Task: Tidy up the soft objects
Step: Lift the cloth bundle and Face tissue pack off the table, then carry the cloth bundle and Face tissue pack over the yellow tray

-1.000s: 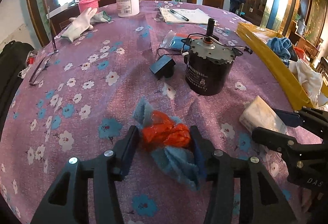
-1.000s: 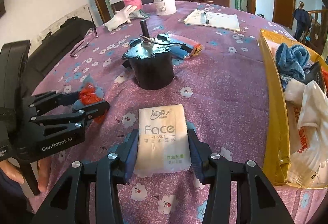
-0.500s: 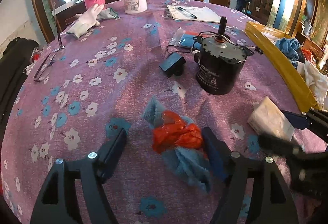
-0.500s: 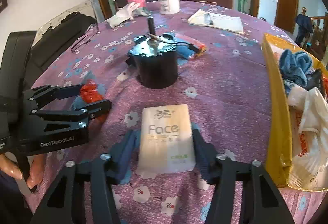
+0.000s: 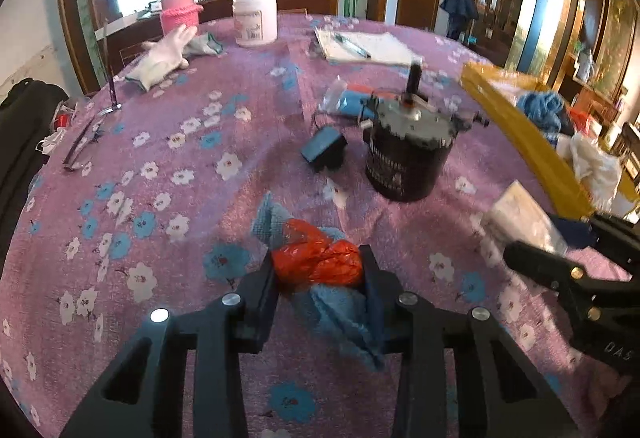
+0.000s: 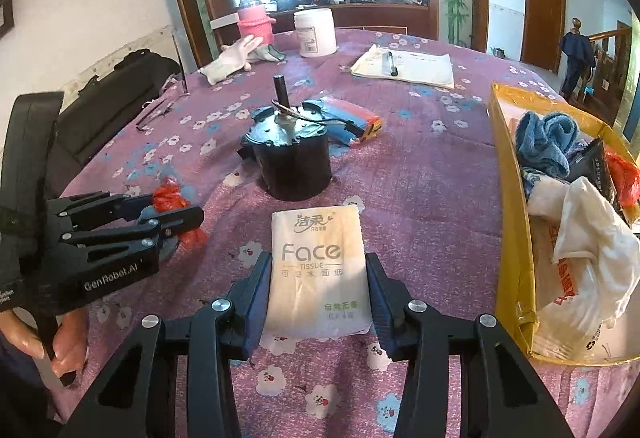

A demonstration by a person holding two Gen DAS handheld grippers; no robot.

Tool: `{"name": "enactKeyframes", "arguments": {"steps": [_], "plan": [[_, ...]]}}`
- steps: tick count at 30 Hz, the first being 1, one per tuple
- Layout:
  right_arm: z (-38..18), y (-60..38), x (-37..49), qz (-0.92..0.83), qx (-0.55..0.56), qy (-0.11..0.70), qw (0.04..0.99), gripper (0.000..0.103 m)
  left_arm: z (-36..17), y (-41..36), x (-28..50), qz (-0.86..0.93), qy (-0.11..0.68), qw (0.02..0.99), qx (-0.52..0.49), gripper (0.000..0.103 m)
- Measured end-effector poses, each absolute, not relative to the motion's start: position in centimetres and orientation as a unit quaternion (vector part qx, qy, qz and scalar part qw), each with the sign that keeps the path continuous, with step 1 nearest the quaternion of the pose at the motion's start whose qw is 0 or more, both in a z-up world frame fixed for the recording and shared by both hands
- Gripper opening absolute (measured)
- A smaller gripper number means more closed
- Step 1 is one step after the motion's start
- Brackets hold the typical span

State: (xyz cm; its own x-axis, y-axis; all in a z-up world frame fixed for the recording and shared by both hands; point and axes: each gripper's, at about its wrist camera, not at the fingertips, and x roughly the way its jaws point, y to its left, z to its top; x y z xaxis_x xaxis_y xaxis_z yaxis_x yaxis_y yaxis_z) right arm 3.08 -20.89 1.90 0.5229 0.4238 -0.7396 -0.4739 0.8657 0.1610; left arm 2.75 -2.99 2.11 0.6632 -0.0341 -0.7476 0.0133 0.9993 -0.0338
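Red bag [image 5: 316, 264] and blue cloth [image 5: 340, 312] sit between the closing left tool [image 5: 320, 274]; the cloth could slip free. Right tool [image 6: 318, 292] grips the tissues [image 6: 318, 270].

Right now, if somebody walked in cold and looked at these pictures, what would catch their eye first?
Probably the bright orange-red plastic bag bundled with a blue cloth on the purple flowered tablecloth, between the closing jaws of the left hand-held gripper. Next, the white tissue pack squeezed by the right hand-held gripper, with a black motor just behind it. A yellow box of soft things sits at the table's right edge.
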Motion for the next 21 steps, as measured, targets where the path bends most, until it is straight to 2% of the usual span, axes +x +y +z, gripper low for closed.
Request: {"name": "enactKeyframes", "arguments": {"steps": [8,21], "plan": [[2.2,-21.2,2.7,0.259,-0.025,0.407,0.876,0.048,3.1,-3.5,2.0,-0.01,0.378,0.926,0.002,0.036],[4.0,-23.1,2.4,0.254,0.016,0.371,0.893,0.048,3.3,-4.9,1.5,-0.017,0.373,0.927,0.028,0.036]]}}
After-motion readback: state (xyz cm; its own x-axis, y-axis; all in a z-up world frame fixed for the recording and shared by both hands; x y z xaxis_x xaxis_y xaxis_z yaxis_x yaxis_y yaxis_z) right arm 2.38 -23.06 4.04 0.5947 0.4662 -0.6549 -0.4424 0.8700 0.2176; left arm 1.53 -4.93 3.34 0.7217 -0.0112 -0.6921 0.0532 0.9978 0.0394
